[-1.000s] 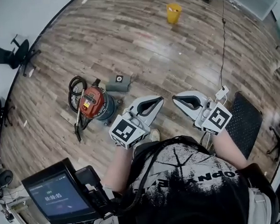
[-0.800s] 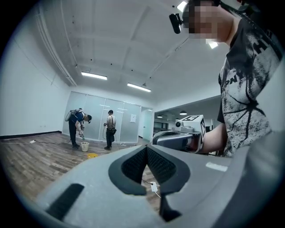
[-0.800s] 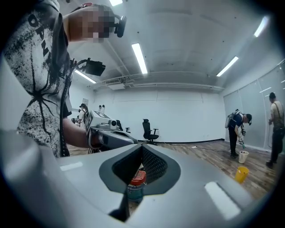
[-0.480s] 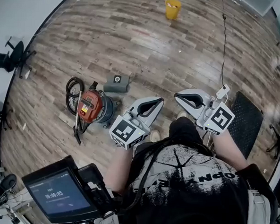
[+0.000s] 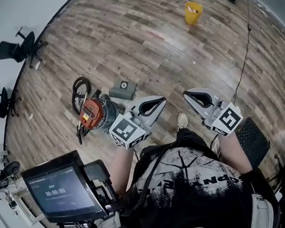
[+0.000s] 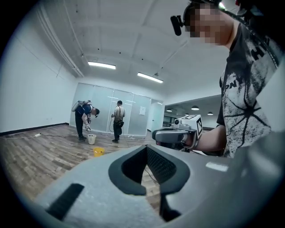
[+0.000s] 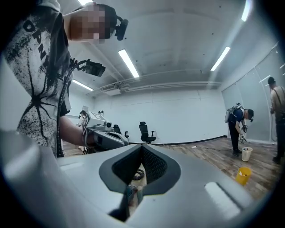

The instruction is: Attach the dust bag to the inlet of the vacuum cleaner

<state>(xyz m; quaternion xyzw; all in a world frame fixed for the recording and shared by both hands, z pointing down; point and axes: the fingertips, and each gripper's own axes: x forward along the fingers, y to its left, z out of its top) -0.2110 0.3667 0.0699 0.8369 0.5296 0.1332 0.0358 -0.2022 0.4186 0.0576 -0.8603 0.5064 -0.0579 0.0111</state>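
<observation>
Vacuum cleaner [image 5: 92, 114] is sitting on the plank floor [image 5: 143, 53] ahead and to the left of the person, showing a red top with a yellow label beside a blue-grey drum, with a dark tube lying along its left side. Nearest the camera, a black shirt [image 5: 194, 180] with a pale print is filling the lower frame, and a small screen [image 5: 59, 192] is glowing at the lower left. Beyond that, the left gripper [image 5: 160, 102] is pointing forward with its jaws pressed together on nothing, its tip hanging just right of the drum in the head view. The right gripper [image 5: 189, 94] is being held alongside it, well apart from the vacuum, its jaws likewise closed and empty. A pale shoe [image 5: 182, 119] is showing between the two. Past the drum, a coiled black hose [image 5: 79, 88] is lying against the vacuum's far side. The dust bag [image 5: 123, 91], a flat grey pack with a round white-ringed opening, is lying just beside the drum, not attached. Farther off, a yellow bucket [image 5: 192, 12] is standing alone, and two people [image 6: 84, 118] are standing by a glass wall.
</observation>
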